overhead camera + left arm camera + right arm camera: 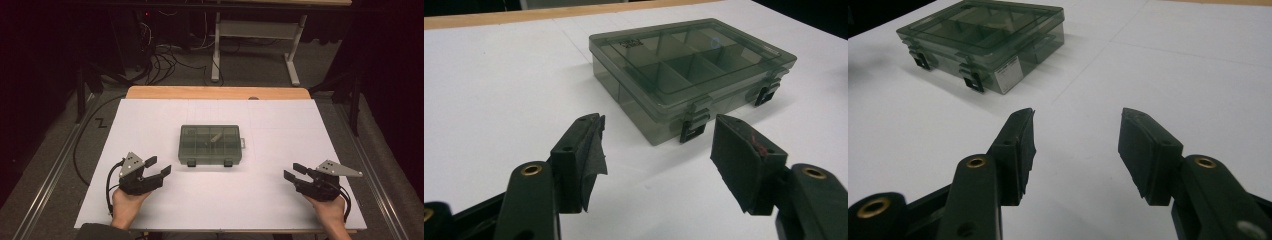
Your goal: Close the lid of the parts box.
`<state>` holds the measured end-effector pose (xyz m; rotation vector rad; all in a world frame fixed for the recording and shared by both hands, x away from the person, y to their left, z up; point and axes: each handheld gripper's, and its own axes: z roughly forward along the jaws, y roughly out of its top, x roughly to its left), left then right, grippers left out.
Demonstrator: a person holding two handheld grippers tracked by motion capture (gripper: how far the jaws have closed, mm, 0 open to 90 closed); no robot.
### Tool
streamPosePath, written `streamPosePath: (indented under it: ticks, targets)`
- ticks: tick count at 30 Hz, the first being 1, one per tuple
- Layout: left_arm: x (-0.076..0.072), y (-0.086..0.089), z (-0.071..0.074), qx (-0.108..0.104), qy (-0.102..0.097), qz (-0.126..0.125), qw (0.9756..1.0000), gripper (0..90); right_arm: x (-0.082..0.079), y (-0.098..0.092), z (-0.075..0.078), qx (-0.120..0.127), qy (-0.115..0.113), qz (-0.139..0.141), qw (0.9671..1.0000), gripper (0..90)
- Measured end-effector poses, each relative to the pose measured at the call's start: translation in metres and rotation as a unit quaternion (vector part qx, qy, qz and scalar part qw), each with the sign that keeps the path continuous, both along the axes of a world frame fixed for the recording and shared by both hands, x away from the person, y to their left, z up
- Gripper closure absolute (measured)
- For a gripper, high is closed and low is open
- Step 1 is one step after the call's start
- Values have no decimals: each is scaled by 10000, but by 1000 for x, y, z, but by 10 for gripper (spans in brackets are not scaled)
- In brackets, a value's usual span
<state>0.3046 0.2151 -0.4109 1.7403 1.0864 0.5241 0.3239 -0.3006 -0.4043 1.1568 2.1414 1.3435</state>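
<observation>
A smoky see-through compartment box (210, 145) lies with its lid closed in the middle of the white table top (280, 200). Two black latches (191, 163) face the near edge, and a small pale piece (216, 137) shows inside. My left gripper (159, 165) rests near the front left, open and empty, aimed toward the box. In the left gripper view the box (689, 65) lies just beyond the left gripper (656, 145). My right gripper (290, 170) sits at the front right, open and empty. In the right gripper view the box (983, 37) lies farther off to the upper left of the right gripper (1075, 135).
A wooden strip (215, 92) runs along the table's far edge. Beyond it, on the floor, lie tangled cables (160, 65) and a white desk frame (292, 65). A metal rail (50, 180) runs along the floor at the left.
</observation>
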Motion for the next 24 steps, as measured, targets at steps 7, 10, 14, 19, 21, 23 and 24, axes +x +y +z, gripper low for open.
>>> streamPosePath:
  ticks: [7, 10, 14, 19, 21, 23, 24]
  targets:
    - [0, 4, -2, -71, 41, 81, 9999, 368, -5, -5, -5, -46, -32, -66, 10000, 498]
    - [0, 3, -4, -60, 71, 88, 9999, 368, -5, -6, -7, -50, -44, -64, 10000, 497]
    - [2, 3, -5, -51, 99, 64, 9999, 367, -6, -8, -9, -39, -39, -115, 9999, 495]
    - [3, 4, -5, -91, 98, 76, 9999, 367, -5, -6, -8, -22, -91, -71, 9999, 493]
    - [3, 4, -5, -99, 101, 72, 9999, 367, -5, -4, -8, -17, -87, -55, 9999, 492]
    - [4, 4, -5, -96, 105, 64, 9999, 367, -4, -3, -8, -39, -92, -40, 9999, 492]
    - [4, 4, -5, -96, 109, 62, 9999, 366, -4, -3, -8, -48, -89, -31, 9999, 492]
